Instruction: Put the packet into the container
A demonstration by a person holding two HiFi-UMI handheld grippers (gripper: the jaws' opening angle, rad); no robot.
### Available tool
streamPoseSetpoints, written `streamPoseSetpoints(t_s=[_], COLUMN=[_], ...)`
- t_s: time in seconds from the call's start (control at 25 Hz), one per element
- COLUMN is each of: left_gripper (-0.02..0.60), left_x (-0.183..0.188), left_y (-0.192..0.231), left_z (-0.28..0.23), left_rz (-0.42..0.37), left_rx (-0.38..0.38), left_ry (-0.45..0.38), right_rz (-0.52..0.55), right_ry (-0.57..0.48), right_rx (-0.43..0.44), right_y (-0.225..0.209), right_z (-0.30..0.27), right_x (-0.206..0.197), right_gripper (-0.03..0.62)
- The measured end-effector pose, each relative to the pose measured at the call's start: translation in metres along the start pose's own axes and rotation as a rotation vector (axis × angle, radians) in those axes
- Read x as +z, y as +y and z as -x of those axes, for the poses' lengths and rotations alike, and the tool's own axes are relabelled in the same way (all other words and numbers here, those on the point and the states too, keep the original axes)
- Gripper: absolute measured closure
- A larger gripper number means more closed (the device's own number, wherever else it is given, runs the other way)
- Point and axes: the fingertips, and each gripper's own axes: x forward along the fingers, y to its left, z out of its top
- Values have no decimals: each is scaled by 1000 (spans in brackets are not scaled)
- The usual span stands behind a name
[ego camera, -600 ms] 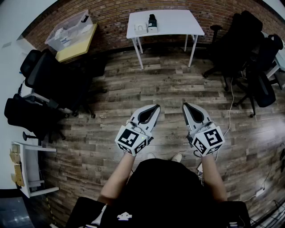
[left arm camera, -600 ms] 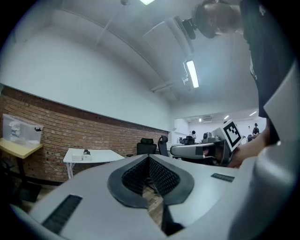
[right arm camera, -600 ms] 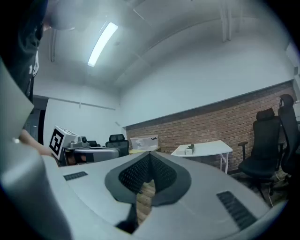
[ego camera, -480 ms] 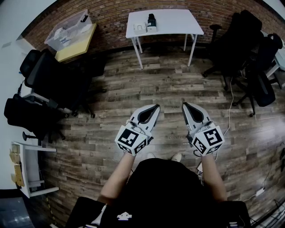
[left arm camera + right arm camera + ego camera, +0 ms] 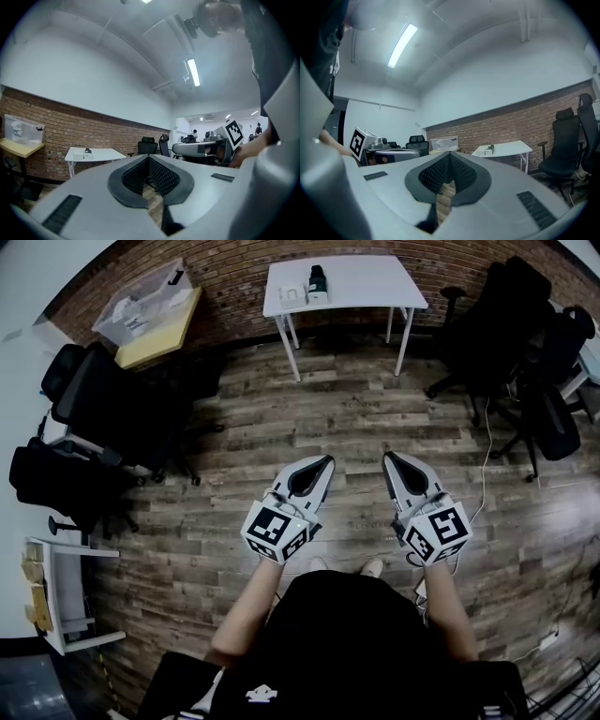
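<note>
Left tool (image 5: 322,465), right tool (image 5: 390,460), both closed, empty, one white table (image 5: 366,282), one white box (image 5: 292,296), one dark object (image 5: 317,283) atop

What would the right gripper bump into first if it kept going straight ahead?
Nothing close: the shut right gripper points across the brown wooden floor. Far ahead, probably the clear plastic box by the red brick wall; depth is unclear.
</note>
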Motion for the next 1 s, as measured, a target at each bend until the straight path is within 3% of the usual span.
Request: streamPoseSetpoints(t_s=[0.52, 1.0], left_gripper=[575, 575], left_x=[-5, -13], left_y=[-10, -41], left_z=[-17, -50], left_rz=[1, -11], left_rx=[25, 62], left_ry=[15, 36], right_rz=[-7, -38], right_ry=[3, 1], right_rx=[20, 28], right_y=[-20, -71], right_z=[6, 35], right_x=[-3, -11], right_gripper=[589, 589])
